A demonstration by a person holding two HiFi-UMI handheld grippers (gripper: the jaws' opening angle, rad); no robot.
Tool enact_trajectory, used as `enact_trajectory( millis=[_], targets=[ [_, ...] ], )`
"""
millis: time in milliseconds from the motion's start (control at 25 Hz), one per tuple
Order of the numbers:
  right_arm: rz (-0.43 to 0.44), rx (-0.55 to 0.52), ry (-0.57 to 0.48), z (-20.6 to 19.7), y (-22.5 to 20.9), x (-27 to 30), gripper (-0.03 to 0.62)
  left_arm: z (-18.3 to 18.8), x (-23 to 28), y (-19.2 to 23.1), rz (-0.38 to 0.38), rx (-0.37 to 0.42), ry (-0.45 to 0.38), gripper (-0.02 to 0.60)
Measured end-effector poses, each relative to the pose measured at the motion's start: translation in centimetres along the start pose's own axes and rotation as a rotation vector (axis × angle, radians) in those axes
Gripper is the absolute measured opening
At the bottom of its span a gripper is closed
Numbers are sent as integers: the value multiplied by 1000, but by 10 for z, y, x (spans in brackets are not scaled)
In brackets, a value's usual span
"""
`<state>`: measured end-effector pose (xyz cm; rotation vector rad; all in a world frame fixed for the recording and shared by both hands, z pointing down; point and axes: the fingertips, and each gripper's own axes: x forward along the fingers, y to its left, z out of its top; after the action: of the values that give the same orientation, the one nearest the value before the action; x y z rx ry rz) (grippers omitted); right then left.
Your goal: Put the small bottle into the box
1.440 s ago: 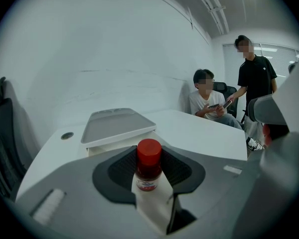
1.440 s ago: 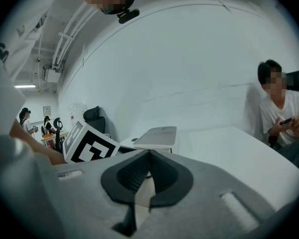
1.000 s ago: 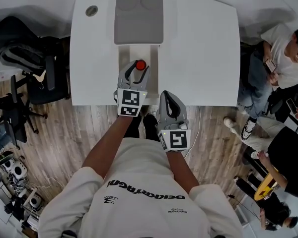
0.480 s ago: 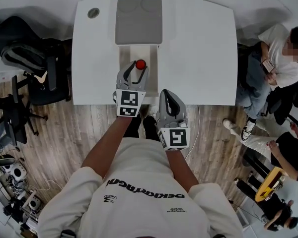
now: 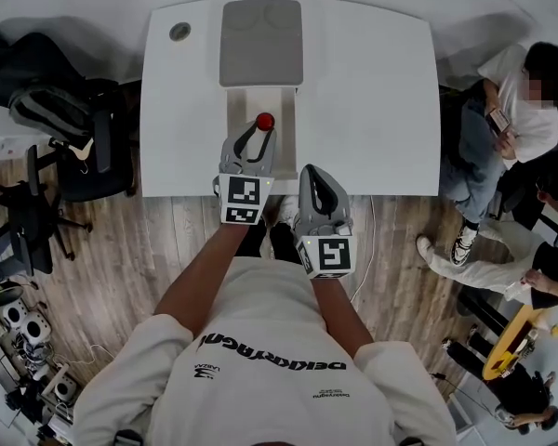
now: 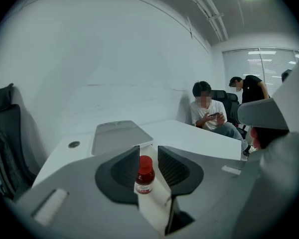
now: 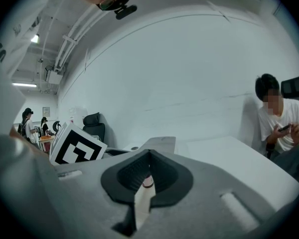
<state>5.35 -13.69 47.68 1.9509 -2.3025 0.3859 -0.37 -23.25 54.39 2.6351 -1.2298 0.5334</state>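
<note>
The small bottle (image 5: 264,121), red-capped with dark contents, is upright between my left gripper's (image 5: 261,130) jaws. These jaws have just been closing, and in the left gripper view the pads (image 6: 129,167) sit against the bottle (image 6: 144,176). It is over the white open part (image 5: 242,100) of the box, in front of the grey lid (image 5: 260,43); whether its base touches, I cannot tell. My right gripper (image 5: 314,171) hangs at the table's near edge, shut and empty. The bottle (image 7: 148,181) shows past its jaws (image 7: 148,156).
The white table (image 5: 372,110) has a round cable hole (image 5: 179,32) at its far left corner. Black office chairs (image 5: 65,128) stand left of it. People sit to the right (image 5: 511,110); one looks at a phone (image 6: 209,114).
My left gripper's fingers have drawn in around the bottle. The right gripper has kept its place at the table's edge. The head view has shifted a little.
</note>
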Motion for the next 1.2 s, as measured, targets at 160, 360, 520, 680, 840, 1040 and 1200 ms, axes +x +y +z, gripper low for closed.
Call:
enact_trajectory(
  millis=[160,360,520,680,840,1040,1200],
  targets=[
    [6,-9,-22,8,0,-7,-2,11,-12,-7,7,9,-30,97],
    [6,-13,-32,13,0,-11,-2,16,-24,-13,4,12,-44,67],
    [6,-17,-40,16,4,-10,-2,20,-32,-9,-1,16,-58,60],
    [9,-12,-48,19,7,-11,-2,24,-40,-6,2,22,-71,43],
    [16,-19,-57,23,6,-13,-2,27,-46,-7,6,26,-76,29],
    [20,-21,-72,31,4,-15,-2,35,-54,-12,5,34,-92,2],
    [26,-19,-83,35,4,-18,-2,44,-59,-18,-5,42,-110,0]
  ],
)
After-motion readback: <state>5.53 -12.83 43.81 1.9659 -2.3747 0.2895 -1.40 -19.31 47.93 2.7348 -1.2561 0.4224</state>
